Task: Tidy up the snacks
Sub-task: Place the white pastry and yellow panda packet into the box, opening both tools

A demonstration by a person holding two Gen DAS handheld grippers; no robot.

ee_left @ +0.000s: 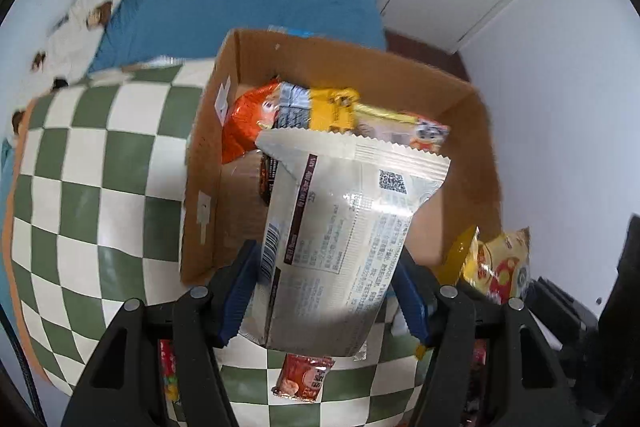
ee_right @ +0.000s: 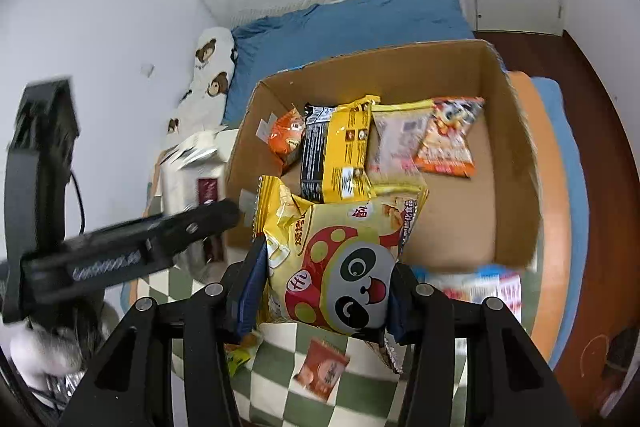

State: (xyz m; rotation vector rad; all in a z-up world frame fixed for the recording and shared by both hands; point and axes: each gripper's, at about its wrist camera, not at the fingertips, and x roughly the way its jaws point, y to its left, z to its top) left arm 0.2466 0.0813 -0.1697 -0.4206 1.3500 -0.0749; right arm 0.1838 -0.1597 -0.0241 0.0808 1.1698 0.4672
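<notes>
On a green-and-white checkered cloth stands one cardboard box holding four snack packets. Both grippers point steeply down: the left gripper clamps a silver packet, the right gripper a yellow panda packet.

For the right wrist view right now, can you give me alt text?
The right gripper holds a yellow panda snack bag at the near edge of an open cardboard box with several snack packets inside. A small red packet lies on the checkered cloth below.

Silver snack bag and yellow panda bag above part-filled cardboard box.
</notes>
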